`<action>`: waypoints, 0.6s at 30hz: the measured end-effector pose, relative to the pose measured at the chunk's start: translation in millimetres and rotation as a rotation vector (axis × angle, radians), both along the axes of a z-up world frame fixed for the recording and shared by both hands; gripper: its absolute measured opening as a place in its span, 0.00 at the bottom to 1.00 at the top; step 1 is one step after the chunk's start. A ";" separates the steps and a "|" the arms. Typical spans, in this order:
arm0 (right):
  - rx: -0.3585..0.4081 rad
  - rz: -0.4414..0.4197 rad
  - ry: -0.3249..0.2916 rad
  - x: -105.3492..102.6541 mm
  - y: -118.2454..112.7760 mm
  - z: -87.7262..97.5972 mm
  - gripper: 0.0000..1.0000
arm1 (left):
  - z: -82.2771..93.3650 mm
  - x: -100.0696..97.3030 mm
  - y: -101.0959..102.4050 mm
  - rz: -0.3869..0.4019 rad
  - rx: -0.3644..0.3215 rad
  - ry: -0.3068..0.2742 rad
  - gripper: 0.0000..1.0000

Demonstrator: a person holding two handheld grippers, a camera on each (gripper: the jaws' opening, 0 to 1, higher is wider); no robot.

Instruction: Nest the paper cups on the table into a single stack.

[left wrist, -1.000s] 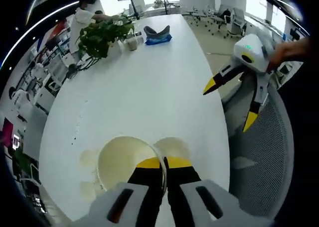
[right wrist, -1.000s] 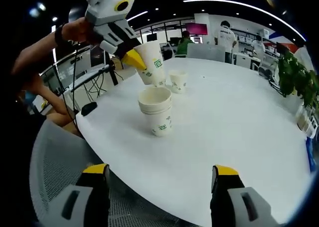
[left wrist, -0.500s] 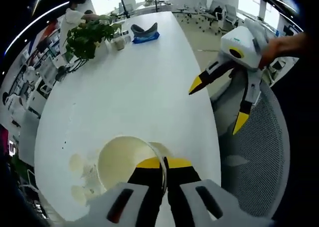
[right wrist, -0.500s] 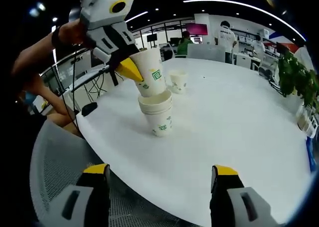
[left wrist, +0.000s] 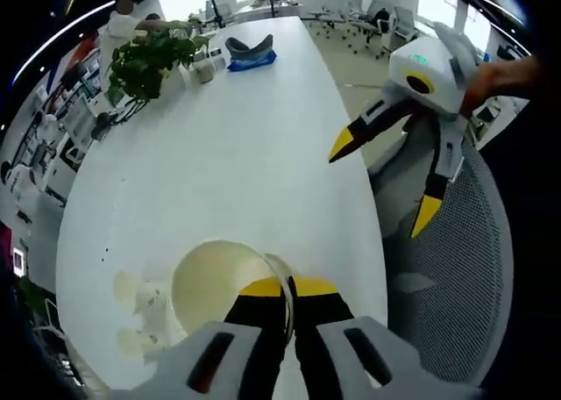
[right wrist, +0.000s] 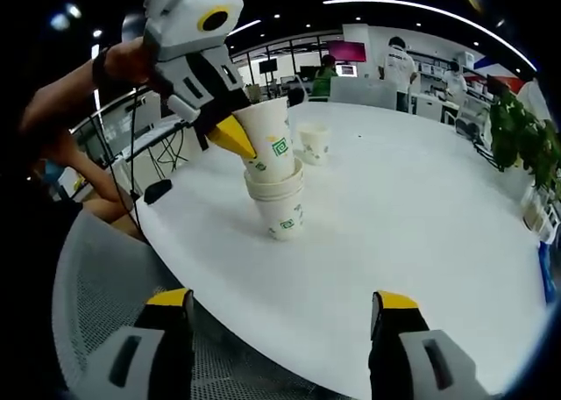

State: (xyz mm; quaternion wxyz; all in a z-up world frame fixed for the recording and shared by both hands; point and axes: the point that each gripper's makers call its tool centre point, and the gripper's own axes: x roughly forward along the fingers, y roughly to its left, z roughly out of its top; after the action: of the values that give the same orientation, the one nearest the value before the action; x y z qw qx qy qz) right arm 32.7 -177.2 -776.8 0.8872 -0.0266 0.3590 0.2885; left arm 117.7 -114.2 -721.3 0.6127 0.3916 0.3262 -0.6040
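My left gripper point(left wrist: 289, 286) is shut on the rim of a white paper cup point(left wrist: 223, 286), seen from above. In the right gripper view that gripper point(right wrist: 232, 137) holds the cup point(right wrist: 270, 141) tilted, its base sunk into the top of a short stack of cups point(right wrist: 280, 205) near the table's edge. One single cup point(right wrist: 313, 142) stands behind the stack. Beside the held cup, small blurred cups point(left wrist: 131, 288) rest on the table. My right gripper point(right wrist: 282, 300) stands open and empty over the table's edge, and hangs open point(left wrist: 384, 179) beside the table.
The white oval table point(left wrist: 237, 154) carries a potted plant point(left wrist: 145, 58) and a blue-grey object point(left wrist: 250, 53) at its far end. A mesh chair point(left wrist: 456, 268) stands by the table's edge. People stand in the office background point(right wrist: 399, 62).
The left gripper has brought the held cup down and toward the stack, so its base now sits in the stack's top. The right gripper has stayed put.
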 end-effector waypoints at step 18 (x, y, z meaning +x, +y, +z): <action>0.004 -0.005 0.001 -0.9 0.6 2.1 0.83 | -16.7 -0.7 -0.1 -0.014 0.026 0.009 0.00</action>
State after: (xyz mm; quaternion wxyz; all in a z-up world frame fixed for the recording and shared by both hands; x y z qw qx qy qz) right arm 31.8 -176.6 -774.7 0.8878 -0.0238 0.3589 0.2869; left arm 117.0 -114.3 -738.0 0.6019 0.3991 0.3340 -0.6057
